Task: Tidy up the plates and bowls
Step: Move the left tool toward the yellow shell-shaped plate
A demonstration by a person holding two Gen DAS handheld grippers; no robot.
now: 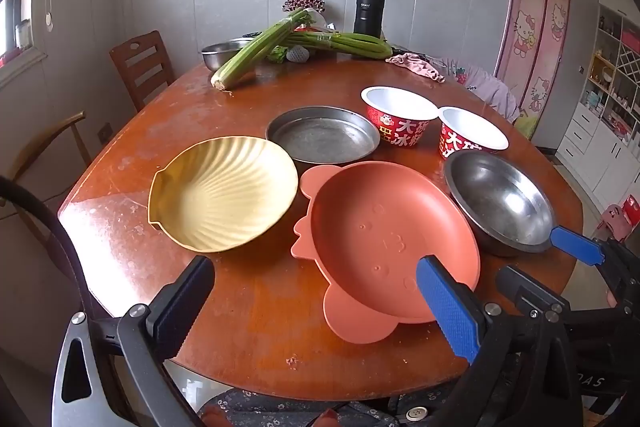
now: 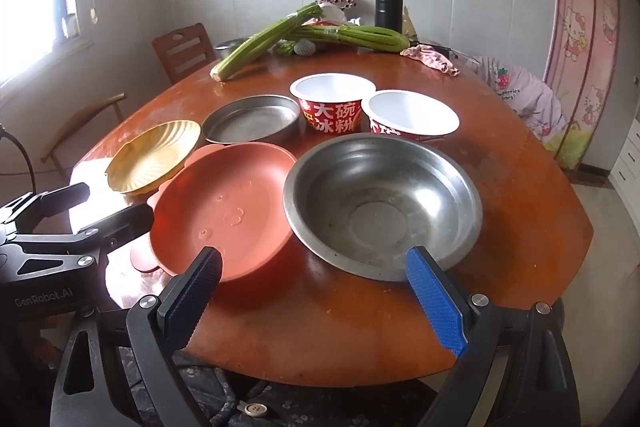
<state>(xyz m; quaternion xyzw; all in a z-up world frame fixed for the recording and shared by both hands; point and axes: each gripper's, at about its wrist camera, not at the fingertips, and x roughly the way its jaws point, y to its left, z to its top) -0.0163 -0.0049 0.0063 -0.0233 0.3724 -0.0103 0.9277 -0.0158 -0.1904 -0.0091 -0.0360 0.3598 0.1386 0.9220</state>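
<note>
- Left gripper (image 1: 316, 301) jaws wide, empty, over near table (image 1: 256, 327) edge before orange plate (image 1: 384, 243).
- Right gripper (image 2: 314, 287) jaws wide, empty, before steel bowl (image 2: 384, 203).
- Yellow shell plate (image 1: 222, 197), metal pan (image 1: 322, 139), two red paper bowls (image 1: 398, 115) farther back.

Far steel bowl (image 2: 229, 45) mostly behind celery (image 2: 256, 49).

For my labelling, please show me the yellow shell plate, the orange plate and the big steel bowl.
yellow shell plate (image 1: 224, 195), left wrist view, ribbed centre.
orange plate (image 1: 384, 239), left wrist view, inner floor.
steel bowl (image 2: 376, 223), right wrist view, flat bottom.
</note>
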